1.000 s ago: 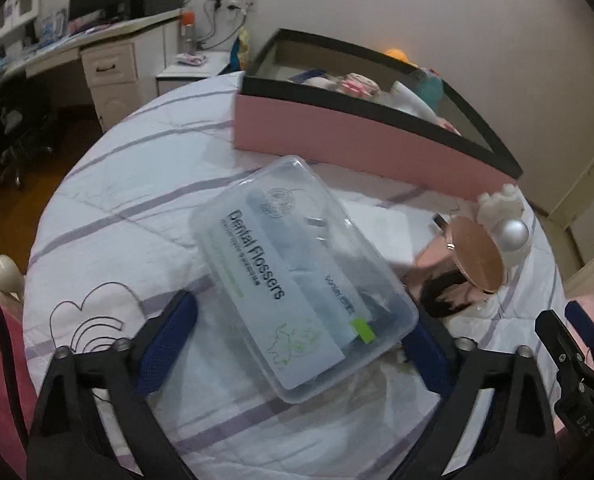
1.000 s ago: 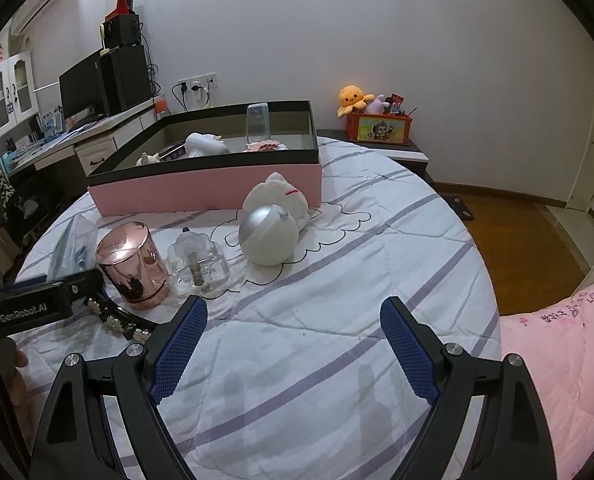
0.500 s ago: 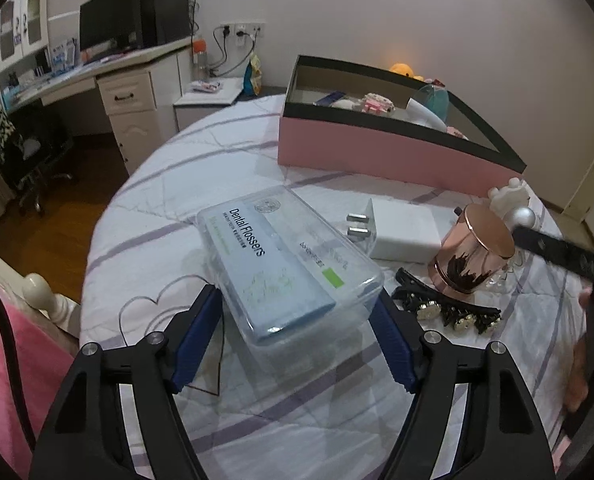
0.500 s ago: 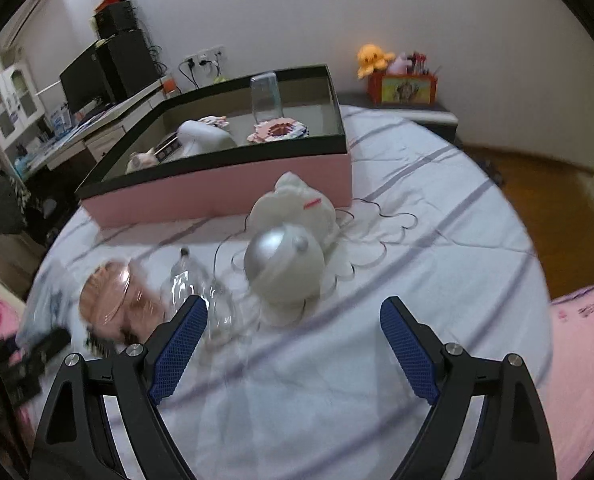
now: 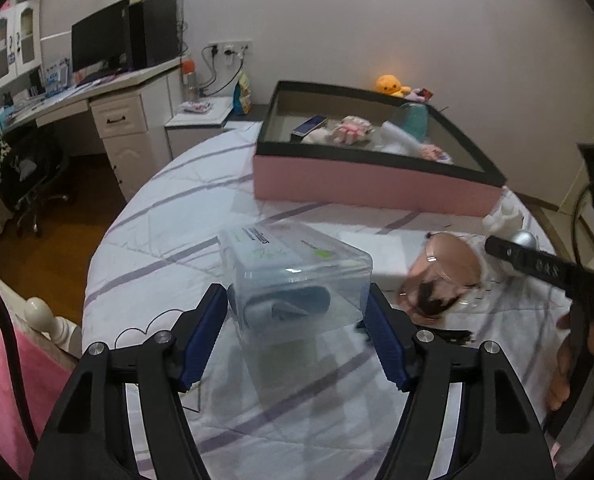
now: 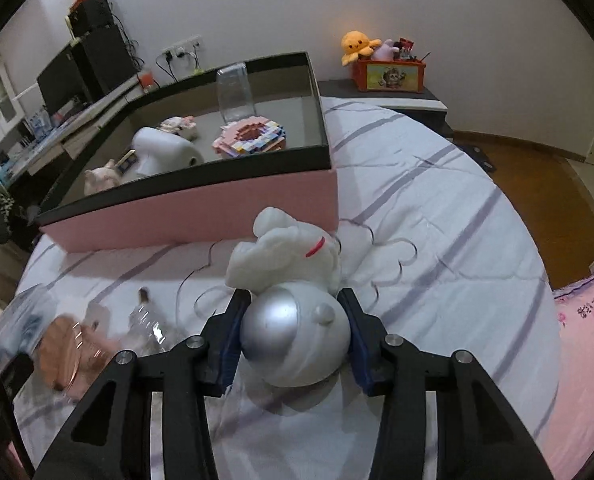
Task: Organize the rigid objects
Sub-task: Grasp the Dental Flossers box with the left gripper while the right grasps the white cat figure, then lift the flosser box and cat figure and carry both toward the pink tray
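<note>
Both claws grip objects on the striped bed [image 5: 169, 216], the pink box [image 5: 361, 178] beyond.

Left claw [image 5: 297, 316]: its jaws have just been closing, and the blue pads now pinch the clear floss box [image 5: 293, 276] by its near end, seemingly tipped up off the sheet. At its 2 o'clock lies a blurred copper canister [image 5: 445, 276]. Right claw [image 6: 295, 330] is clamped on the silver-helmeted white figure [image 6: 293, 300], with the pink box at 11 o'clock.
</note>
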`<state>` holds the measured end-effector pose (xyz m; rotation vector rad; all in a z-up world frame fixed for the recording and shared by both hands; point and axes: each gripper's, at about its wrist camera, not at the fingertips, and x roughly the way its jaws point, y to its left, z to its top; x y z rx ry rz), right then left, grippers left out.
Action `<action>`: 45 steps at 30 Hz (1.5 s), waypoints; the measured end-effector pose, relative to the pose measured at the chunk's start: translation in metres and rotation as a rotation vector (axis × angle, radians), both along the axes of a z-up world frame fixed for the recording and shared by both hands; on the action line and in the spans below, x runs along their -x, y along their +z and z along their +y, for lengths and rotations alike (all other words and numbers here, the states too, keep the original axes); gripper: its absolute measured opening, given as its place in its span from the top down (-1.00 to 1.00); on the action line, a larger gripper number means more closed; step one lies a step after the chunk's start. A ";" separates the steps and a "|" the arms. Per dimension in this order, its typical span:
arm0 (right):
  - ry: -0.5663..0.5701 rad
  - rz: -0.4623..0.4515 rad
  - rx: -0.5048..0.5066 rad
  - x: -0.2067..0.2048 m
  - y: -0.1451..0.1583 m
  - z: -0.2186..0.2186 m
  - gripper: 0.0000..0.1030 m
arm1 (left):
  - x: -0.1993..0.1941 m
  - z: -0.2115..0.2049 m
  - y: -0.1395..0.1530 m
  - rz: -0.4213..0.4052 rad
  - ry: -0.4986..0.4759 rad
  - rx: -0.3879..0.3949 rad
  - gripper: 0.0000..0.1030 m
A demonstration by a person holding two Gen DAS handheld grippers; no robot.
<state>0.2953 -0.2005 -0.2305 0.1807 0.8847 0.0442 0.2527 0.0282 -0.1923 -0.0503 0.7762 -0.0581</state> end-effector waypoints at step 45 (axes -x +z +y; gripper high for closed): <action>0.112 -0.244 0.012 0.117 0.028 0.049 0.10 | 0.051 0.035 0.001 -0.155 -0.065 0.084 -0.91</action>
